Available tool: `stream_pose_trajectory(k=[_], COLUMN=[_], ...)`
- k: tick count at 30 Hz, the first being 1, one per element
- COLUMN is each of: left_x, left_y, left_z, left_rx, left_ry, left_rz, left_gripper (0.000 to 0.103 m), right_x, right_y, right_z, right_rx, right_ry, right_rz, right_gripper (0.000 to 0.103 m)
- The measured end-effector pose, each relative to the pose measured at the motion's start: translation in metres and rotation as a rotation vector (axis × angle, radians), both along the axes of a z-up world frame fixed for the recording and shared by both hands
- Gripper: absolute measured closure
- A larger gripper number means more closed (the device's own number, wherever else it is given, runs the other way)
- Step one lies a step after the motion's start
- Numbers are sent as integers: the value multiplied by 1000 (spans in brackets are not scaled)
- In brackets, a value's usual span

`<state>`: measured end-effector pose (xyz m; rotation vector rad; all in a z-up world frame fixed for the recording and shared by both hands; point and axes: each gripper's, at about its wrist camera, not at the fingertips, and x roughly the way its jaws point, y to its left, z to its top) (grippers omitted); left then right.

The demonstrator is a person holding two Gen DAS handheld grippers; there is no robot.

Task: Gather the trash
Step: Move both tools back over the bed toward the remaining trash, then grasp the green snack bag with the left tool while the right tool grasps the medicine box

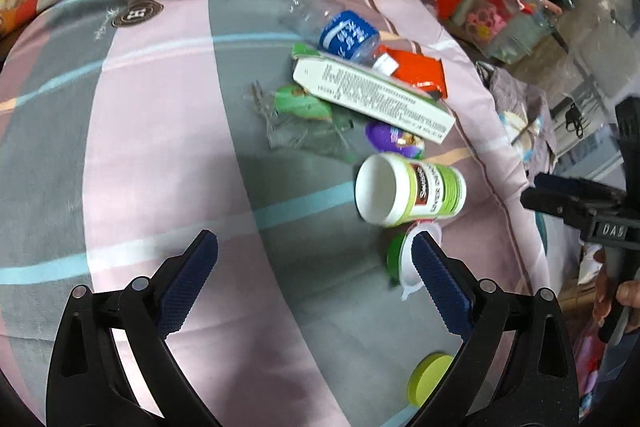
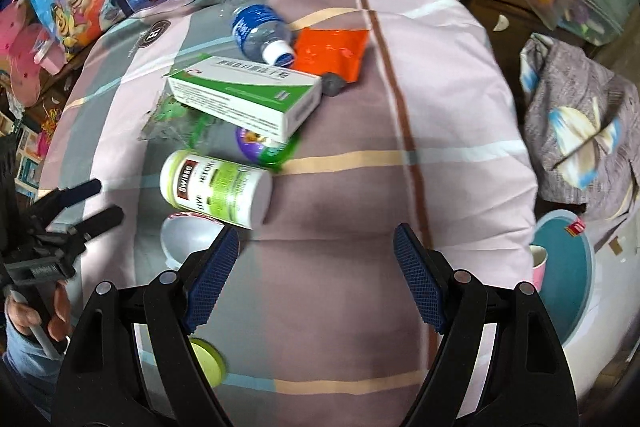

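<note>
Both grippers stood wide, empty: left gripper [image 1: 314, 277], right gripper [image 2: 316, 255]. Supplement bottle [image 2: 216, 189] lay on its side on striped bedding [image 2: 360, 163], just ahead-left of right gripper, nearer it.

Pink-and-grey striped quilted bed cover [image 2: 440, 99] carries: clear plastic bottle with blue label [image 2: 260, 27], orange foil packet [image 2: 332, 53], white-green cardboard box [image 2: 244, 93], open white-green supplement jar [image 2: 216, 189], lime round lid [image 2: 208, 361].

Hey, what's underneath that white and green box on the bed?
The box lies across a purple toy egg, a clear green wrapper and the orange packet. Only their edges show; the parts under the box are hidden.
</note>
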<state>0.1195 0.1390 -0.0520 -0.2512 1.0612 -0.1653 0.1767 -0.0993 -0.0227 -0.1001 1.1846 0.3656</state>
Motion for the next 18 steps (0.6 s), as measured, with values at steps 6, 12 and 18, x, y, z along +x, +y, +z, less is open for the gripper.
stream_pose_trajectory(k=[6,12,18], left_x=[7,26,45], left_y=[-14,11,37], left_z=[-10,-14,-17], left_rx=[24,4,8], left_ry=[16,9,18], left_rz=[-57,4,41], left_gripper=[5,5,5], right_x=[5,24,59], right_y=[10,33,79], right_z=[-5,-1,-10], right_rx=[-31,-67,-122], right_ry=[18,6,6], right_rz=[6,62,168], right_gripper=[27,27,27])
